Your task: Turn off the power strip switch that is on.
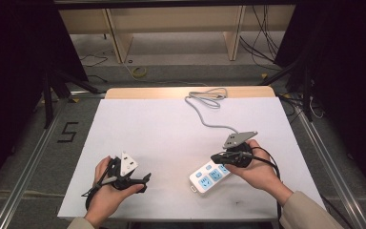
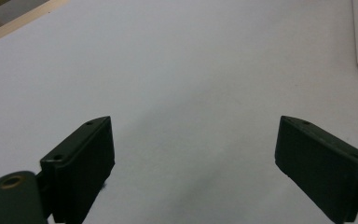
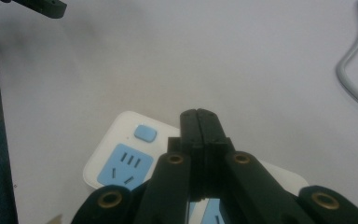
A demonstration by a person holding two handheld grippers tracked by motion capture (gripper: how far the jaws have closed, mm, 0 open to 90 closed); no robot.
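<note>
A white plastic power strip (image 1: pixel 209 176), a rounded-cornered block with pale blue socket faces and a small blue switch, lies slantwise on the table (image 1: pixel 171 129) near its near edge, toward the right-hand corner. The table top is a smooth, matt white sheet with a strip of bare light wood along its far edge. From the strip's hidden far end a grey, rubbery cable (image 1: pixel 205 107) runs away across the table and ends in loose loops at the middle of the far edge. The right gripper (image 1: pixel 215 157), a black body with a grey three-cornered plate on top, hangs over the power strip's far end; in the right gripper view its jaws are clenched flat against each other with nothing between them, their tips above the strip beside the switch (image 3: pixel 145 133) and the first socket. The person's right hand (image 1: pixel 255 169) and that gripper cover the strip's far half in the high view. The left gripper (image 1: pixel 145 180) rests well apart near the table's near-left corner, pointing toward the strip; its blocky black jaws stand released, wide apart, over bare table. A dark floor with tangled cables and wooden shelving lies beyond the far edge.
</note>
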